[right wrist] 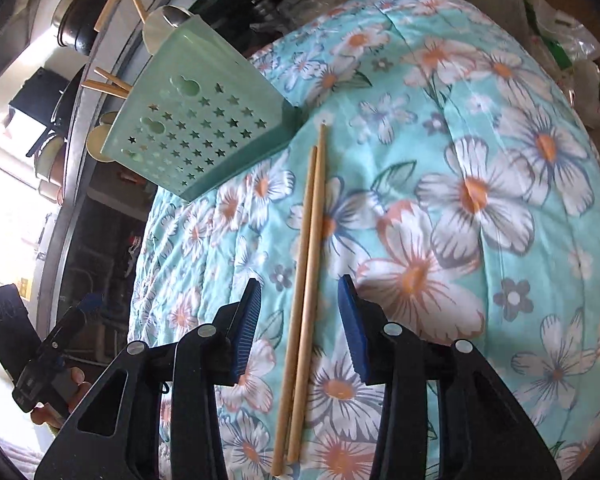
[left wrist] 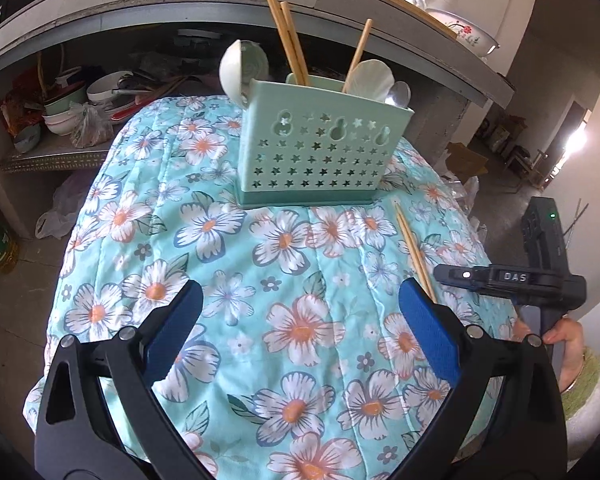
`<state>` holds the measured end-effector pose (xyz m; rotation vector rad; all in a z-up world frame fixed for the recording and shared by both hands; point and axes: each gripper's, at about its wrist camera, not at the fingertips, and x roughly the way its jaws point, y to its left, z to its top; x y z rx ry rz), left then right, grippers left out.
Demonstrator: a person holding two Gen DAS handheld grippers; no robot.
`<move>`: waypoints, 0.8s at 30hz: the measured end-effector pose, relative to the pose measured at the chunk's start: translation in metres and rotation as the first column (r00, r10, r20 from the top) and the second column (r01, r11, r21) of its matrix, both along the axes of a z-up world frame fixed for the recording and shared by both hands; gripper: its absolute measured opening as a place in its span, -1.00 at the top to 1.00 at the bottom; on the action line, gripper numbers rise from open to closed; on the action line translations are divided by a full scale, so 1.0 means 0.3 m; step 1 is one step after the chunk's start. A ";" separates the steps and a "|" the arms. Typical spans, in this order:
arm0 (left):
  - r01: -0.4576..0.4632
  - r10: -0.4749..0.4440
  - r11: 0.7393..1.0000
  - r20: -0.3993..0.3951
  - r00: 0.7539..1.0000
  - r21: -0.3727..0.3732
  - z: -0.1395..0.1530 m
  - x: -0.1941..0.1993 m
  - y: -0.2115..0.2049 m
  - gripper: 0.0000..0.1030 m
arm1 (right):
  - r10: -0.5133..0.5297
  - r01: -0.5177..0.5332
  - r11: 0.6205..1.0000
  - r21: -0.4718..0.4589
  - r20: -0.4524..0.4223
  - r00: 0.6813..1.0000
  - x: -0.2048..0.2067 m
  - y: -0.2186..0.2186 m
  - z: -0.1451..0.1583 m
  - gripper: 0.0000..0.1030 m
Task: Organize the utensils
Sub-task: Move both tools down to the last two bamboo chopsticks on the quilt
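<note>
**Trainee:** Where do the last utensils lie?

**Technician:** A pair of wooden chopsticks (right wrist: pixel 304 280) lies flat on the floral quilted cover (right wrist: pixel 480 128) of the counter. The two sticks lie side by side and touch along most of their length. Their far tips point toward the base of the mint-green utensil caddy (left wrist: pixel 320 148), near it but not touching it, as far as I can tell.

**Trainee:** How is the right claw (right wrist: pixel 298 332) set?

**Technician:** It is spread moderately and holds nothing. One blue pad stands on each side of the pair, so the sticks run up the gap between them. I judge that this straddle lets one closure pinch both sticks together. Neither pad touches the wood.

**Trainee:** And the left claw (left wrist: pixel 300 340)?

**Technician:** It is spread wide and empty, above bare cover, well short of the caddy. Its placement suggests a standby role, perhaps to steady the caddy.

**Trainee:** What does the caddy hold?

**Technician:** It stands upright. Three chopsticks (left wrist: pixel 290 40) lean out of the top, beside pale ceramic spoons (left wrist: pixel 368 76) and a metal spoon (left wrist: pixel 398 94). The handles are down and the bowls up.

**Trainee:** What is the risk?

**Technician:** The cover is soft. In my judgement the sticks may roll apart or sink into the padding during closure, and only one may be caught.
</note>
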<state>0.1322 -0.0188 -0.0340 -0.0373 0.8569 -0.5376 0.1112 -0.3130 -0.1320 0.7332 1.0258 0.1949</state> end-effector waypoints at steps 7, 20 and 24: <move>0.061 -0.063 0.998 -0.051 0.997 -0.035 -0.041 -0.037 -0.051 -0.84 | -0.012 0.011 0.999 0.042 0.003 1.000 -0.005 -0.016 -0.056 0.65; 0.183 -0.181 0.983 -0.052 0.982 0.030 -0.085 -0.036 -0.231 -0.84 | -0.015 0.010 0.993 0.116 0.041 0.999 -0.025 -0.051 -0.069 0.87; 0.216 -0.216 0.976 -0.088 0.972 -0.004 -0.109 -0.011 -0.298 -0.83 | -0.041 0.037 0.993 0.116 0.039 0.998 -0.065 -0.086 -0.060 0.87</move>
